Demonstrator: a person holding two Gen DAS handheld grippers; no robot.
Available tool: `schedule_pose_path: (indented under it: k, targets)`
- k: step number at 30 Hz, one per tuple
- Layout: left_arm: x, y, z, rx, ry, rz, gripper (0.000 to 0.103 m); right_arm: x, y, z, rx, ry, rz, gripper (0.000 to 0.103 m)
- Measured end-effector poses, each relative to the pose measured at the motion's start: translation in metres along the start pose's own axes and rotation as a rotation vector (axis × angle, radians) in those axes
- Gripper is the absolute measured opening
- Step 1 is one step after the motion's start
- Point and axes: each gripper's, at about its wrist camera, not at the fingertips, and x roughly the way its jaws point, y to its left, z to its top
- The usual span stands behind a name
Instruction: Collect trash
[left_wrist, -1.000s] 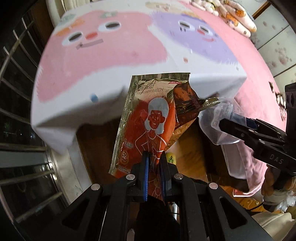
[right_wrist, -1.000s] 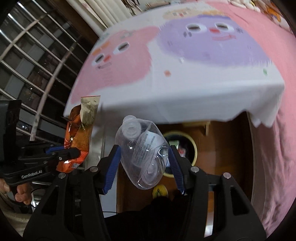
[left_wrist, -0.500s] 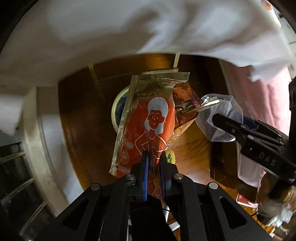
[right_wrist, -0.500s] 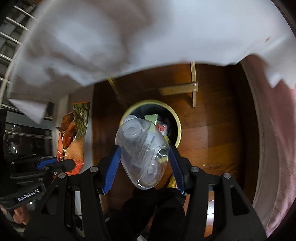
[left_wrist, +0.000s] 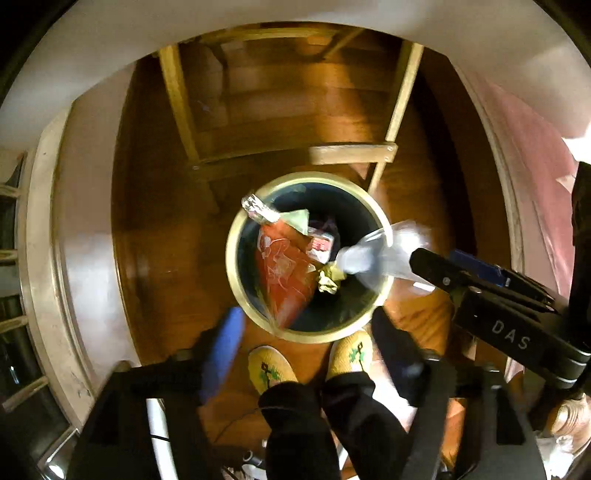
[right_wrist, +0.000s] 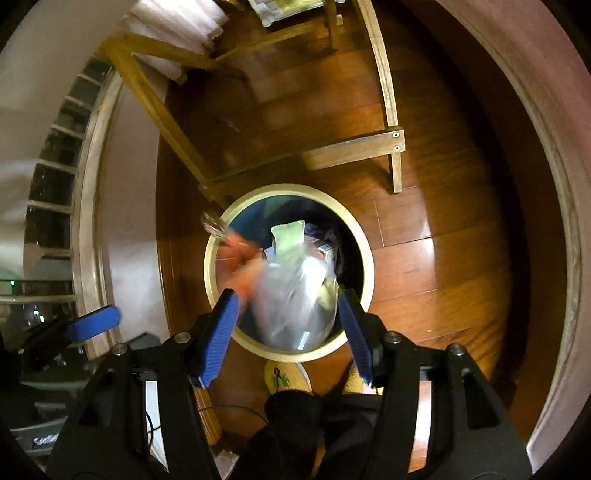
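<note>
Above the round bin (left_wrist: 384, 295) on the wooden floor (right_wrist: 424, 258), the left claw (left_wrist: 314, 354) is spread wide, and the orange snack wrapper (left_wrist: 286, 273) lies inside the bin's rim. The right claw (right_wrist: 291, 325) is spread too, with the blurred clear plastic bottle (right_wrist: 295, 302) between its fingers, touching neither, over the bin's near side.

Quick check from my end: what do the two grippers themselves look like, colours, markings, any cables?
Both are matte black with angular, bolted frames and ribbed blue pads on the fingers. The right gripper shows silver screw heads; seen from the left camera, its side carries white letters "DAS". The left gripper is motion-blurred, with one blue pad clear. A thin dark cable trails over the floor below. No sleeves are visible.
</note>
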Motion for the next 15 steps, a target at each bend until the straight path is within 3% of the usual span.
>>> schedule_pose_path:
  k: [2, 15]
  targets:
    - [0.001, 0.005, -0.003, -0.013, -0.018, 0.01, 0.085, 0.004, 0.001, 0.001, -0.01, -0.01, -0.003, 0.061]
    - [-0.03, 0.036, -0.01, -0.103, -0.132, 0.049, 0.085, -0.015, 0.013, -0.005, -0.069, -0.026, -0.034, 0.061]
